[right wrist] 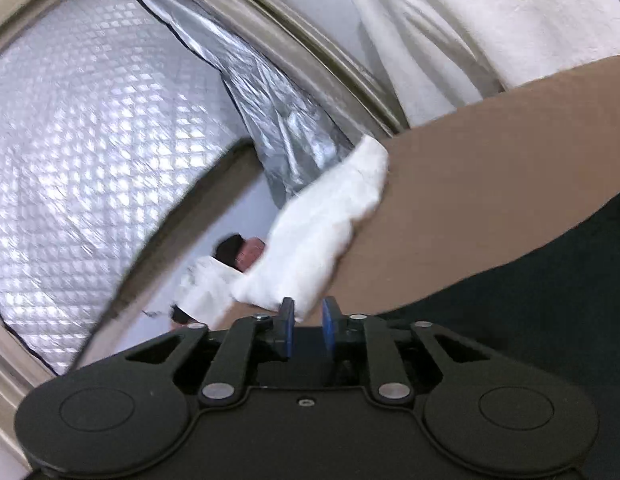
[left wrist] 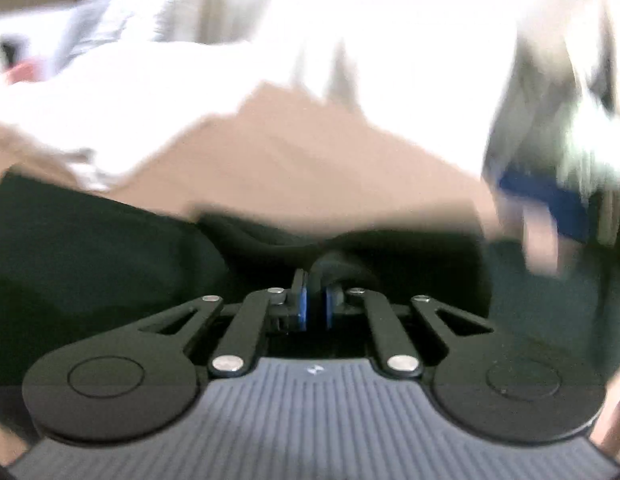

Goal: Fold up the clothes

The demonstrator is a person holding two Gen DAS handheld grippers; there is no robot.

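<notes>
A dark garment (left wrist: 90, 260) lies spread over a tan surface (left wrist: 290, 160). My left gripper (left wrist: 314, 280) is shut on a raised fold of that dark cloth, the blue pads nearly touching. This view is smeared by motion. At its right edge a blurred shape with a blue patch (left wrist: 549, 200) hangs above the cloth; it looks like my other gripper. In the right wrist view my right gripper (right wrist: 308, 303) has a narrow gap between its pads, with the tan surface (right wrist: 489, 160) showing through. I see nothing between them. The dark garment (right wrist: 529, 300) lies to its right.
A crumpled white cloth (right wrist: 321, 220) lies on the tan surface just ahead of the right gripper. More white fabric (right wrist: 469, 20) hangs at the upper right. A silver quilted sheet (right wrist: 90, 140) covers the left. A small red and black thing (right wrist: 246, 252) sits behind the cloth.
</notes>
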